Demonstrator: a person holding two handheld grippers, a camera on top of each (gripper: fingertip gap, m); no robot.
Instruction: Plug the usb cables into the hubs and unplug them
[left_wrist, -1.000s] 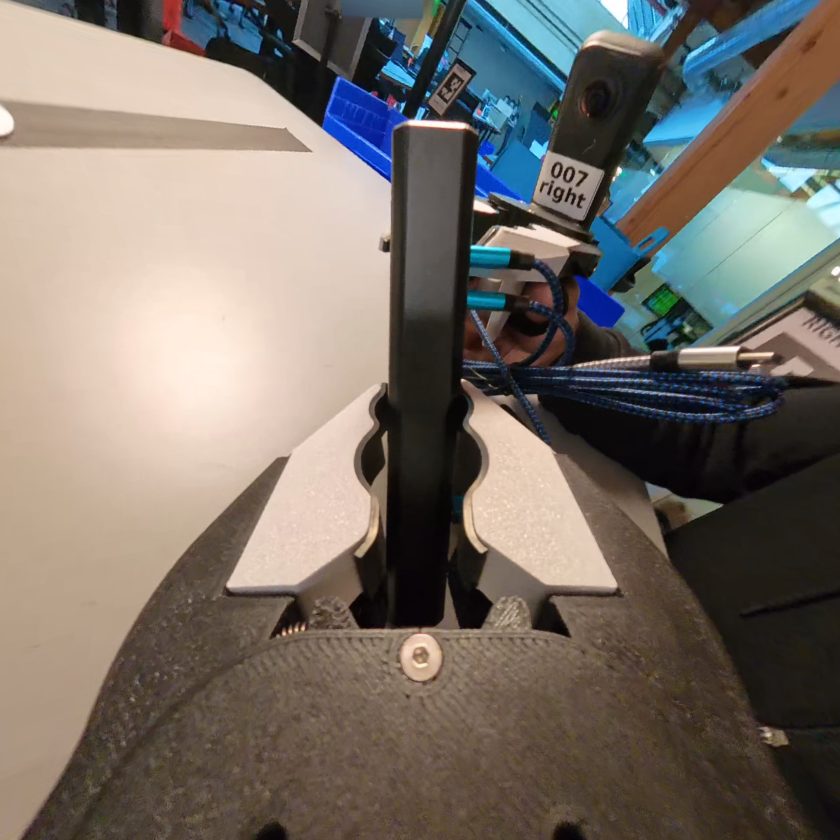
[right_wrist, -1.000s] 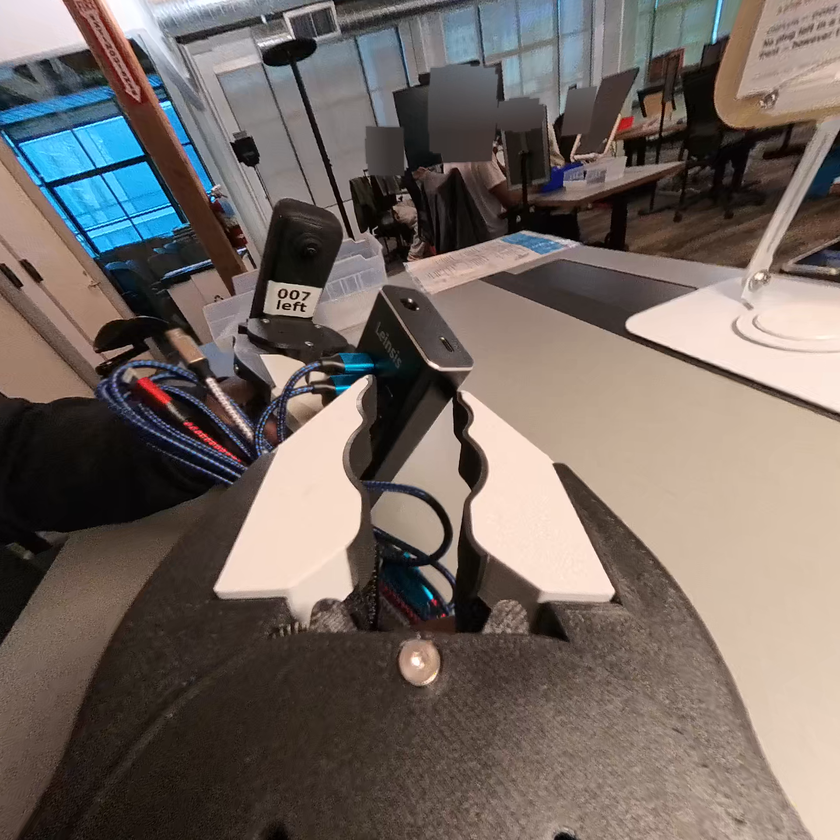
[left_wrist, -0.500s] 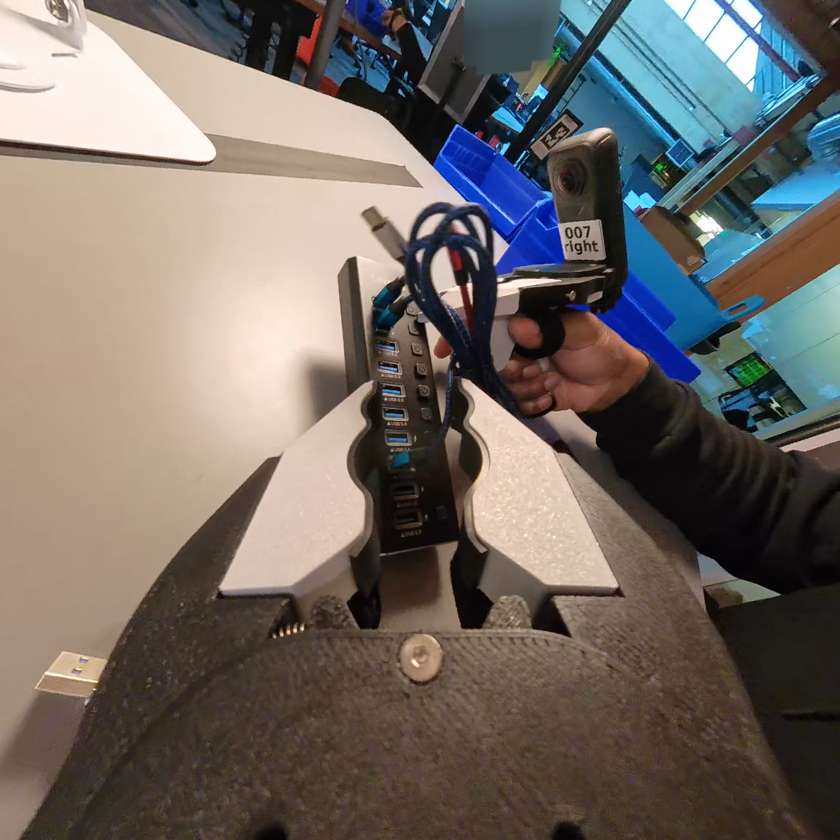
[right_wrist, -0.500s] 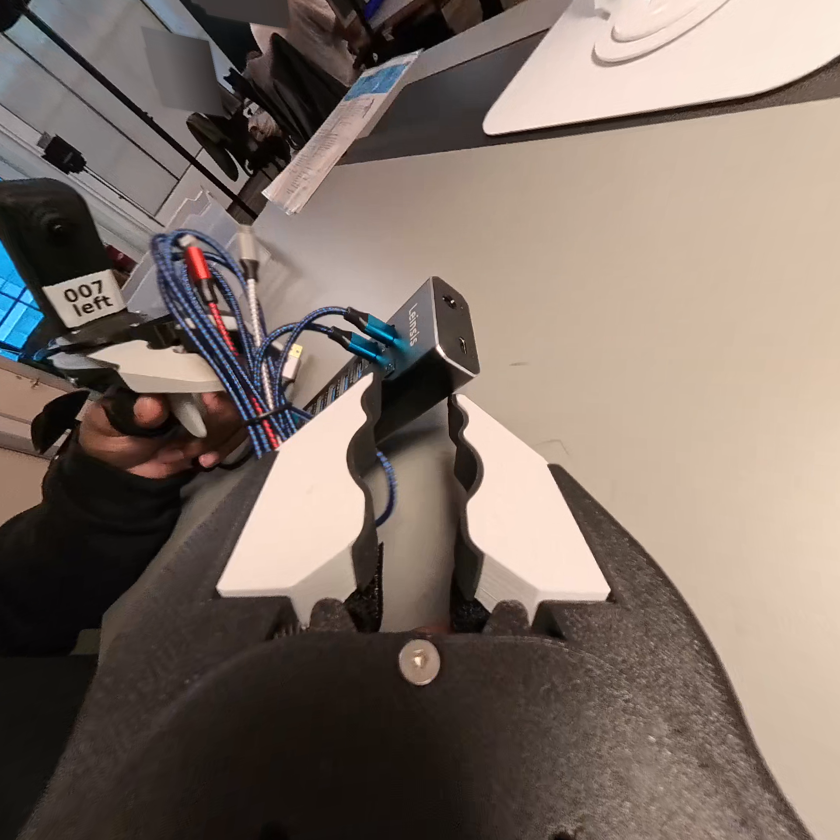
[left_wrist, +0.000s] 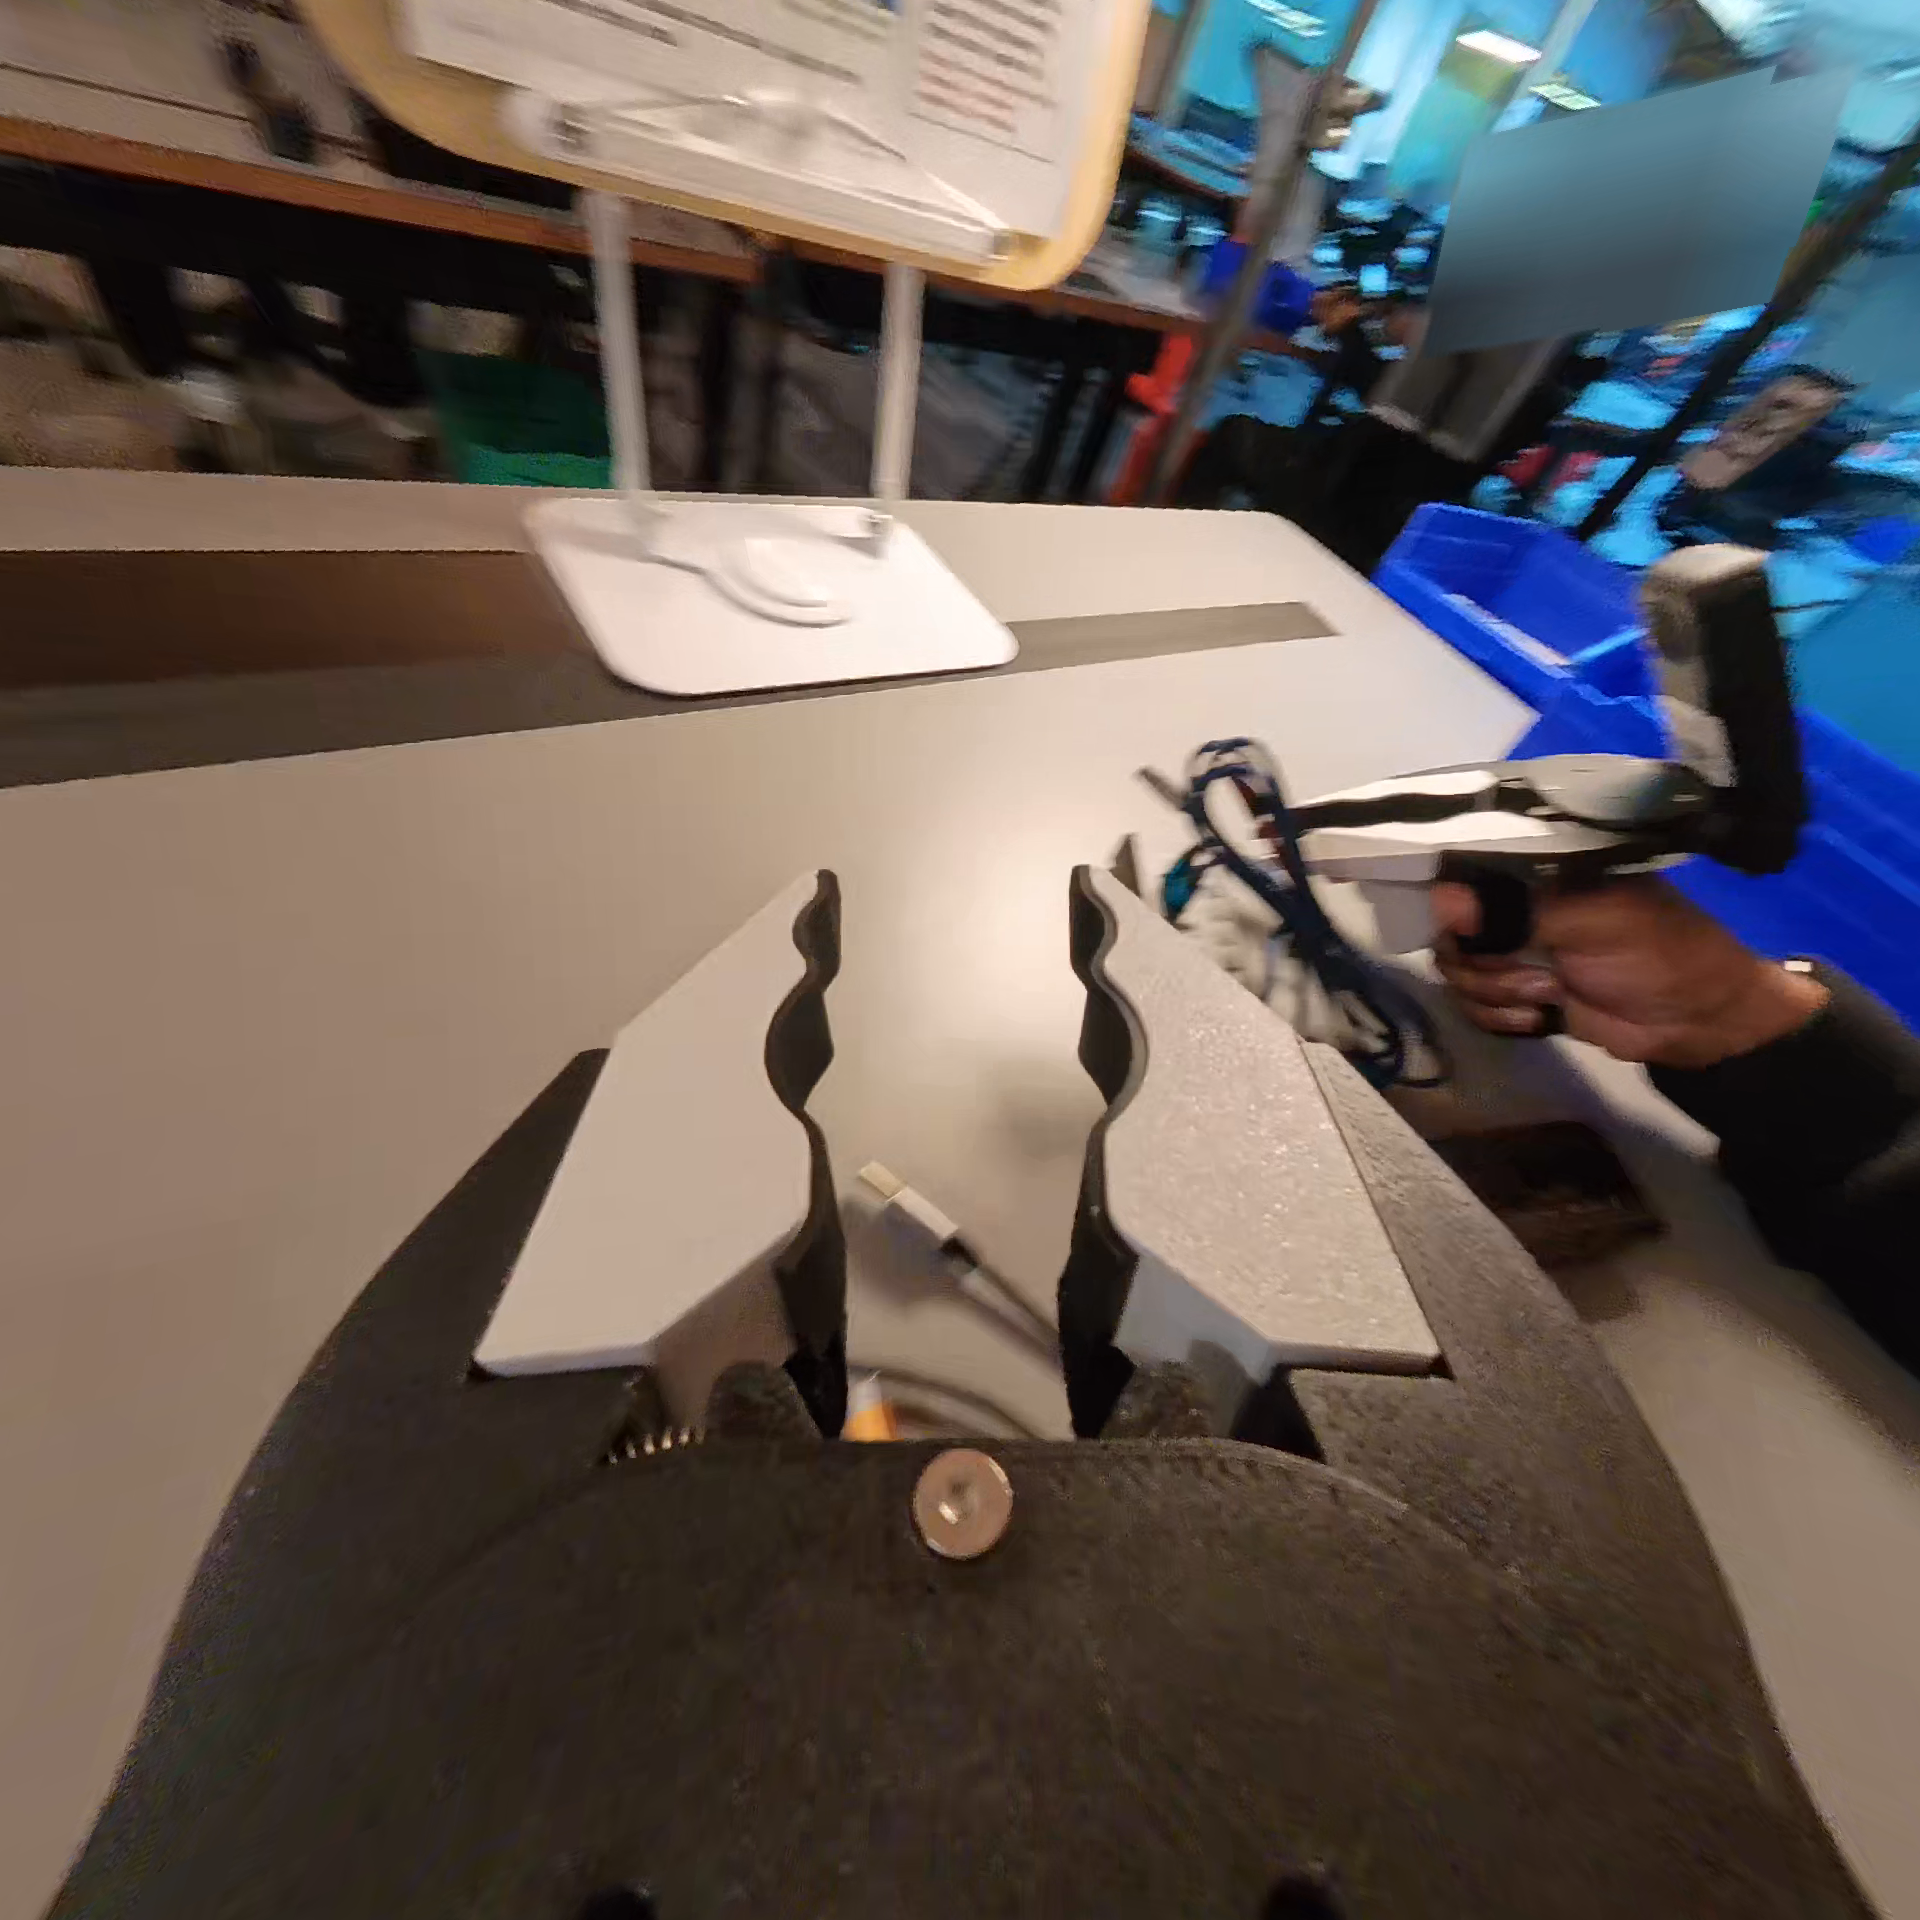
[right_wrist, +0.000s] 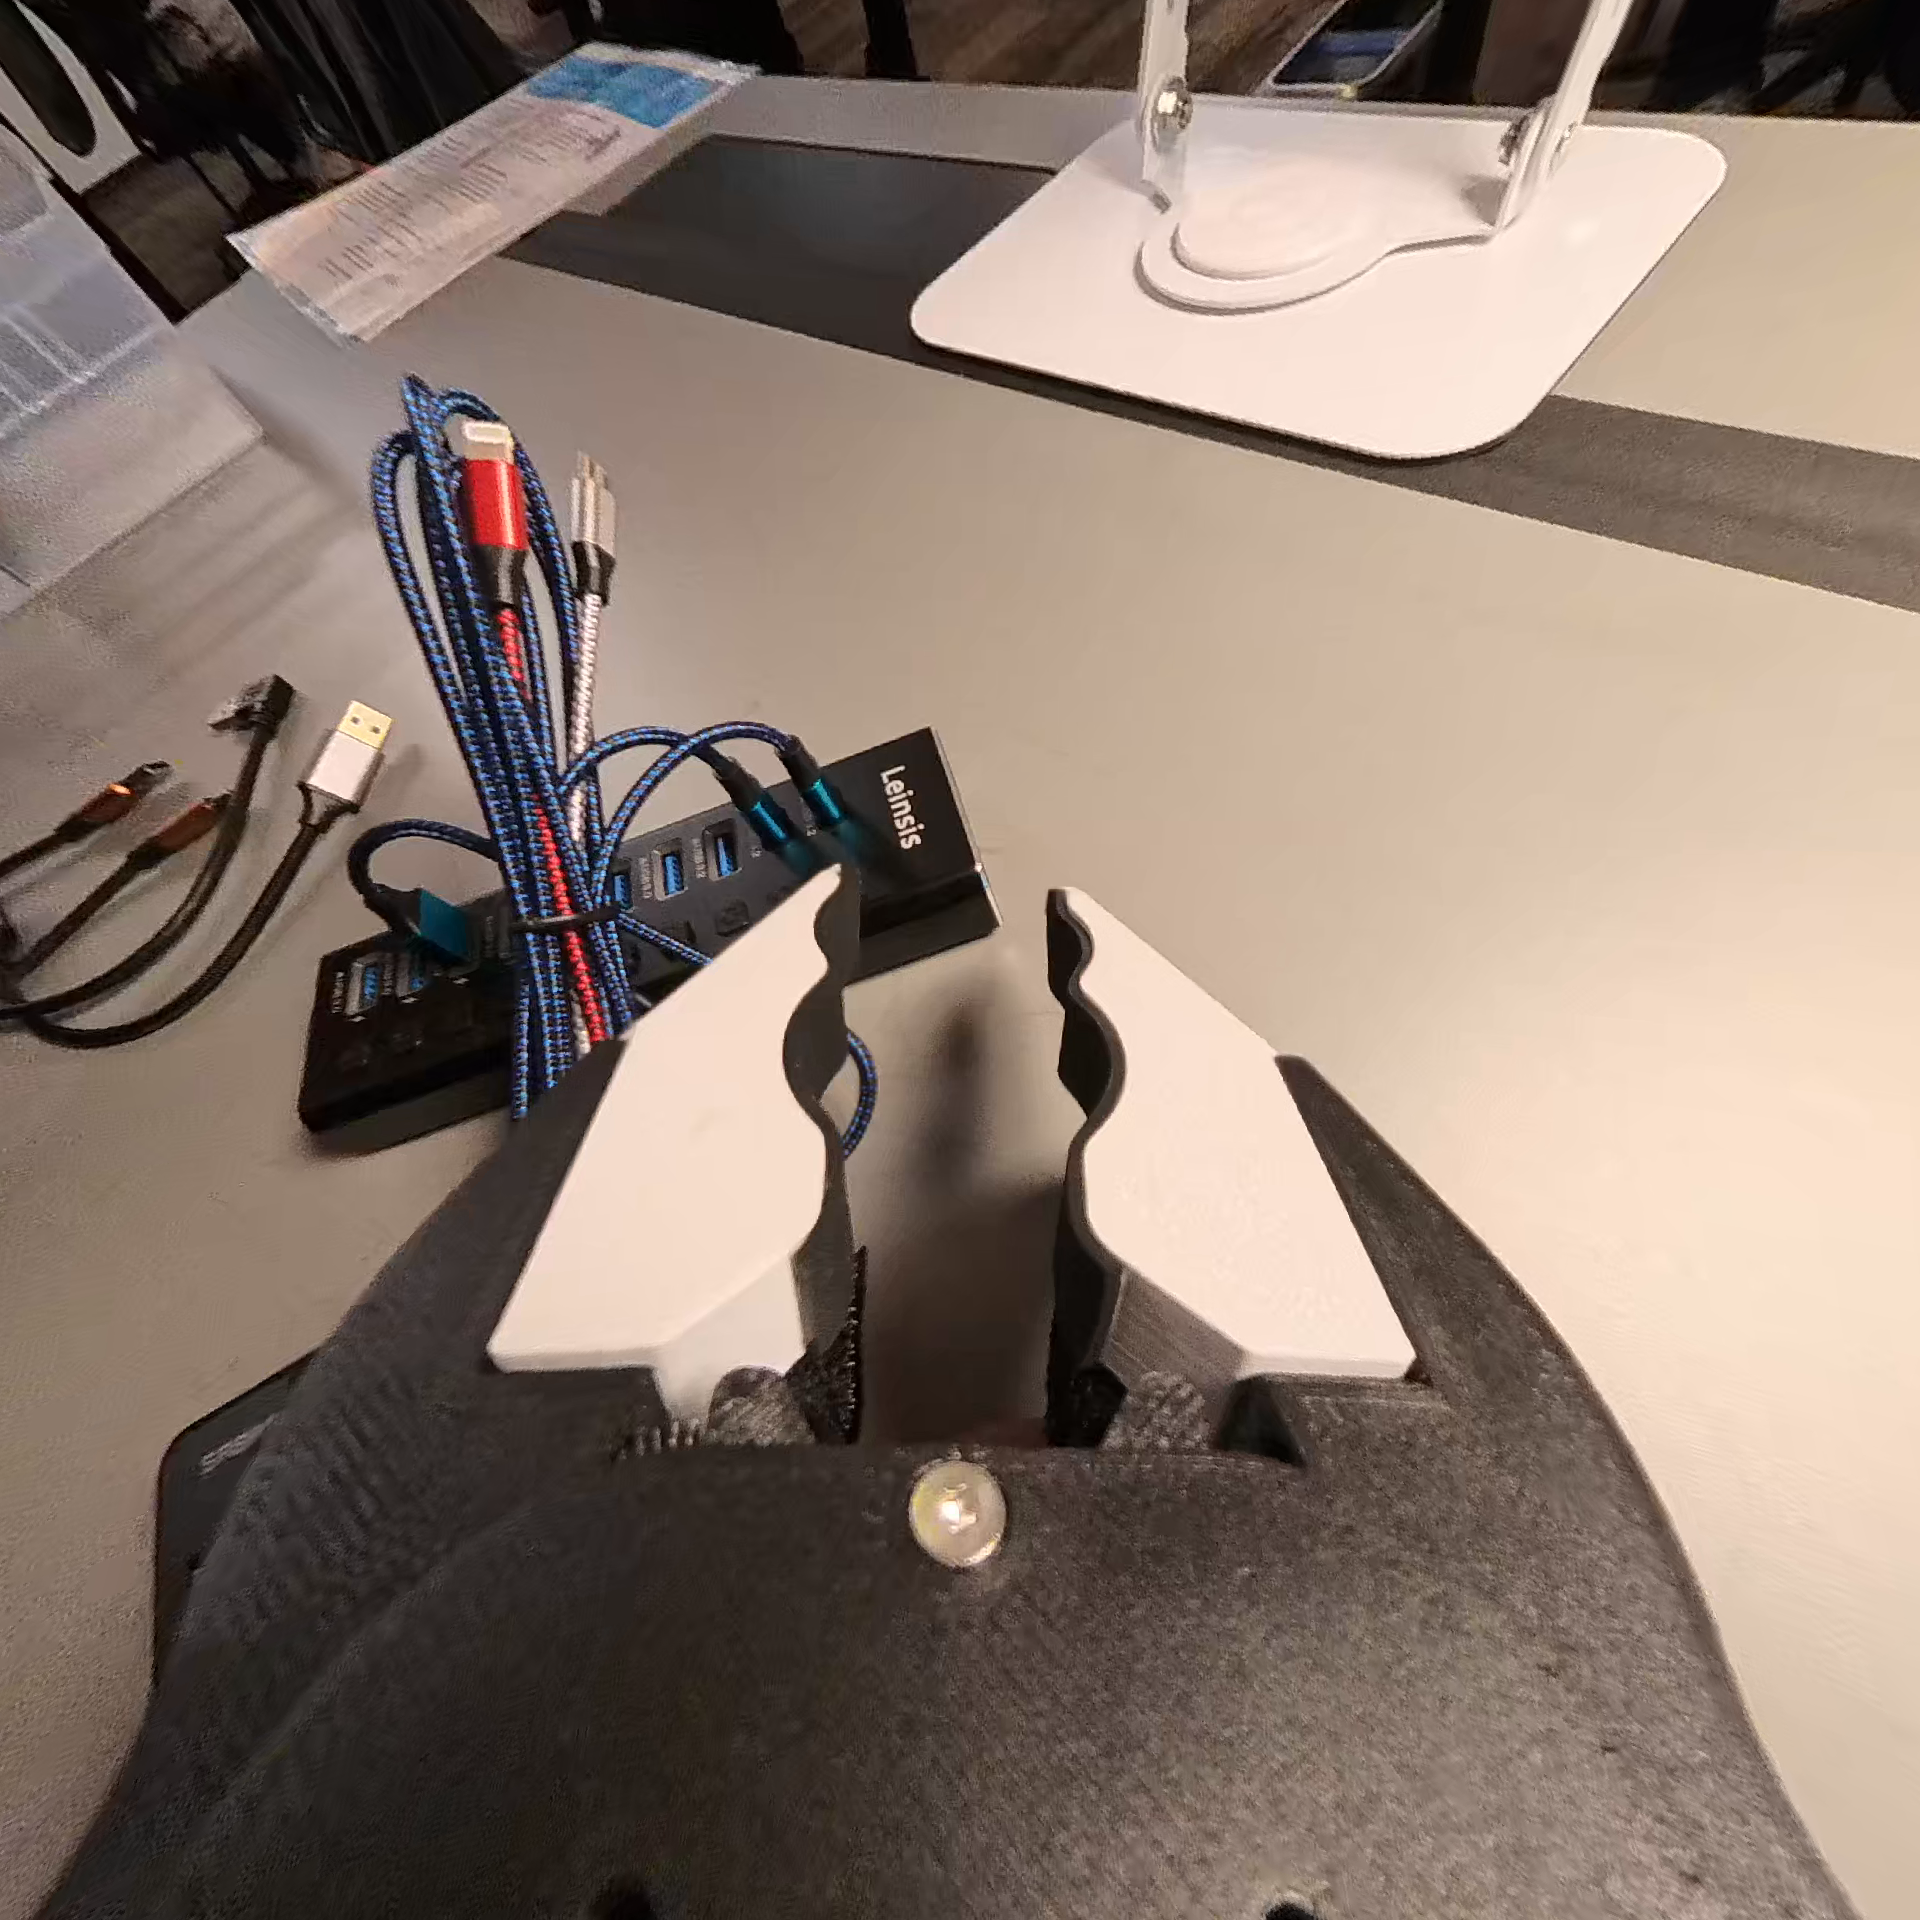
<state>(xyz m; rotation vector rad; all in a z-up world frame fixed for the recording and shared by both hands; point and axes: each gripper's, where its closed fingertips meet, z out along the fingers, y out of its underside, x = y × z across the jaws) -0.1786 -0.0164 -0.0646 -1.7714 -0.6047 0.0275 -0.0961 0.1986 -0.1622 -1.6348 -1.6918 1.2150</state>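
Observation:
A black USB hub (right_wrist: 665, 904) lies flat on the grey table. Three teal plugs of blue braided cable (right_wrist: 790, 821) sit in its ports. The tied blue cable bundle (right_wrist: 499, 675) stands up over the hub, with a red plug (right_wrist: 488, 499) and a silver plug (right_wrist: 592, 520) at its top. My right gripper (right_wrist: 951, 894) is open and empty, just right of the hub's near end. My left gripper (left_wrist: 954, 883) is open and empty above the table, over a loose silver USB plug (left_wrist: 904, 1210). In the left wrist view the right gripper (left_wrist: 1351, 821) shows beside the bundle (left_wrist: 1247, 831).
Loose cables lie left of the hub: a silver USB plug (right_wrist: 343, 769) and black leads (right_wrist: 156, 831). A white stand base (right_wrist: 1320, 260) stands at the back, papers (right_wrist: 468, 177) at back left. Blue bins (left_wrist: 1558, 644) sit past the table's right edge. A dark flat object (left_wrist: 1538, 1195) lies near the sleeve. It is some 8 centimetres from my right tips to the silver plug (right_wrist: 592, 520).
Both grippers held the hub up off the table; now it lies flat and both have opened and let go. The left gripper has swung away to the left.

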